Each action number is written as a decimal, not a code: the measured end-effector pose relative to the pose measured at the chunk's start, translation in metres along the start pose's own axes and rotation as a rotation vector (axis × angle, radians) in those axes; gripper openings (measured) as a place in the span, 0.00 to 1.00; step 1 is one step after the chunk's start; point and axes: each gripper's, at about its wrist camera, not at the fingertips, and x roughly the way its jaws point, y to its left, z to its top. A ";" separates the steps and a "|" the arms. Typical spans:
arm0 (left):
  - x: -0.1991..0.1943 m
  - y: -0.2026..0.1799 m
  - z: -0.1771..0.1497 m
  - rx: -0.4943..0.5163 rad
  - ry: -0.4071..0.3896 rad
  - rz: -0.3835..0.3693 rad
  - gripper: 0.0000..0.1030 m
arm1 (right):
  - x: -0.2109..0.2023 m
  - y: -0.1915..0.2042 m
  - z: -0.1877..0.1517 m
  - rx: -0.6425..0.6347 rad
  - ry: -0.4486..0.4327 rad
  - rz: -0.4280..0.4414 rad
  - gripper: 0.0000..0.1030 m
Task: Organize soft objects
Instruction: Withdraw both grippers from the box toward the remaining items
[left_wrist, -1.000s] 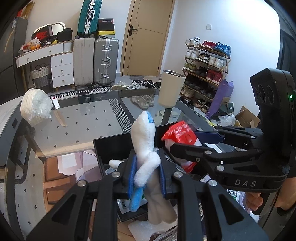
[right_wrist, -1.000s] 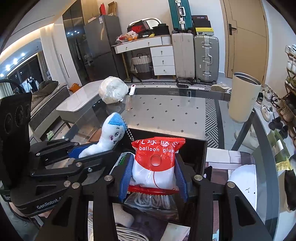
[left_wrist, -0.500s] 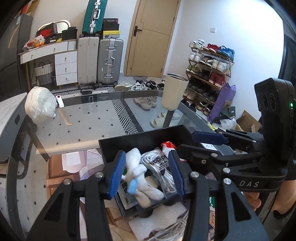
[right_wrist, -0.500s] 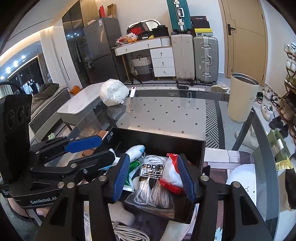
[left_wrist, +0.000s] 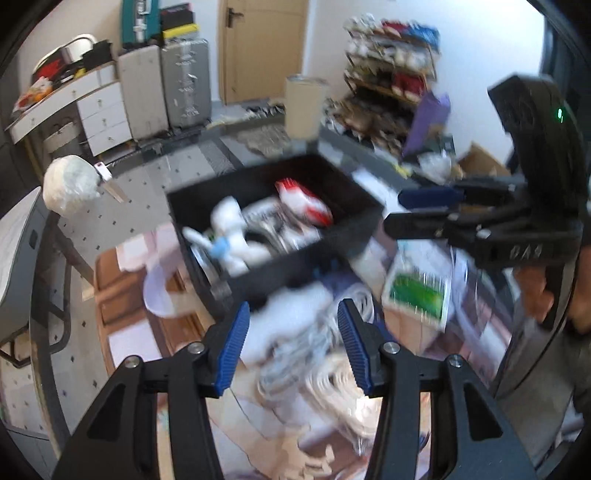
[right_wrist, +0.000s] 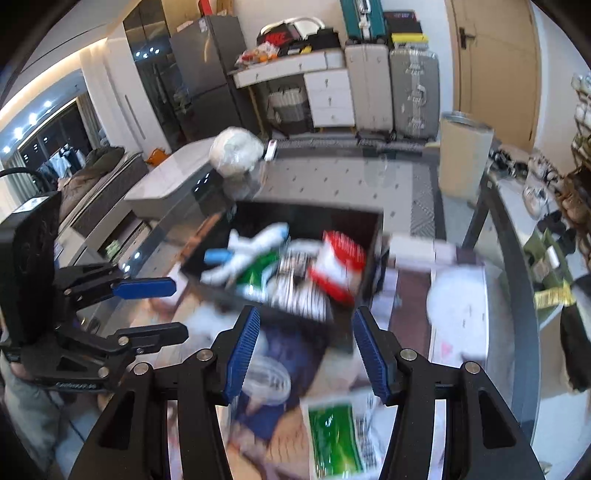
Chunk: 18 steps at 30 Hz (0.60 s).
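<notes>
The black box (left_wrist: 280, 273) (right_wrist: 258, 218) sits on the glass table, blurred by motion. Inside it lie the white and blue plush toy (left_wrist: 229, 229) (right_wrist: 255, 243), the red balloon glue packet (left_wrist: 306, 203) (right_wrist: 340, 266) and a black and white lace bag (right_wrist: 295, 273). My left gripper (left_wrist: 293, 306) (right_wrist: 162, 306) hangs in front of the box with its jaws opening and nothing between them. To its right, my right gripper (right_wrist: 307, 312) (left_wrist: 424, 206) is open and empty too, also short of the box.
A heap of white cords (left_wrist: 321, 354) lies under the left gripper. A green printed packet (left_wrist: 417, 291) (right_wrist: 336, 435) lies near the box's front right. A white bundled bag (left_wrist: 70, 184) sits at the table's far left. A beige bin (left_wrist: 304, 107) stands beyond the table.
Both grippers let go: the plush toy and the red packet dropped into the box. Both then drew back from the box, jaws apart.
</notes>
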 end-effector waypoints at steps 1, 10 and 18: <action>0.003 -0.004 -0.005 0.016 0.025 -0.007 0.48 | 0.000 -0.001 -0.007 -0.008 0.018 -0.001 0.53; 0.013 -0.031 -0.053 0.005 0.169 -0.078 0.49 | 0.011 -0.011 -0.065 -0.020 0.175 -0.065 0.56; 0.034 -0.053 -0.064 -0.040 0.226 -0.063 0.75 | 0.031 -0.004 -0.078 -0.056 0.257 -0.096 0.72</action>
